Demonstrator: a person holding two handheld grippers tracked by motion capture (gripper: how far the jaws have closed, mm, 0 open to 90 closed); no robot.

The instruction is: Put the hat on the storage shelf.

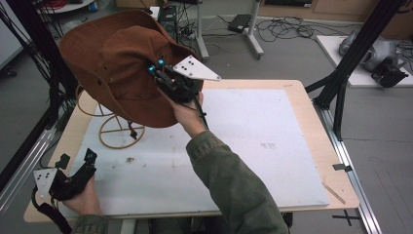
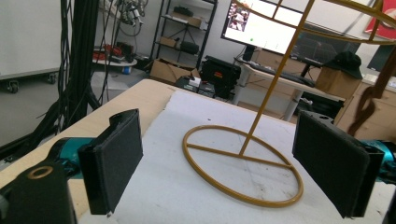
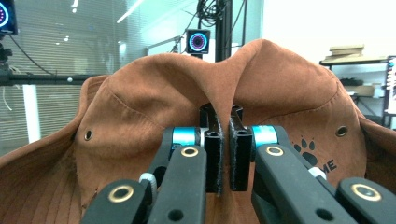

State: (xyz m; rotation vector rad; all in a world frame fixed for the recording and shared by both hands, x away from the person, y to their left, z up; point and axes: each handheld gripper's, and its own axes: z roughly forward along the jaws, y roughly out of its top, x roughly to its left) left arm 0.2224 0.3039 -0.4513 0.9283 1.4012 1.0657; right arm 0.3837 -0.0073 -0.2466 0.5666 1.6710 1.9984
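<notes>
The right gripper (image 1: 155, 68) had its jaws pinched tight on a fold in the crown of the brown hat (image 1: 114, 58) — in the right gripper view you could see the suede bunched up between the two black pads, with a paw print logo (image 3: 306, 148) and a couple of metal eyelets off to the sides. From the high view the hat was up in the air at the far left of the table (image 1: 302, 87), hanging over the yellow wire stand (image 1: 122, 130), brim drooping down toward it; I couldn't tell whether the hat was touching the top of the stand or just hovering above it. The stand's ring base sat flat on the white mat (image 1: 243, 146). The left gripper (image 1: 75, 158) was down at the near left corner, well apart from the hat, resting low by the table edge with its jaws spread wide and nothing between them — its own view looked straight through the gap at the stand's ring base (image 2: 243, 165) and the slanted upright rod.
</notes>
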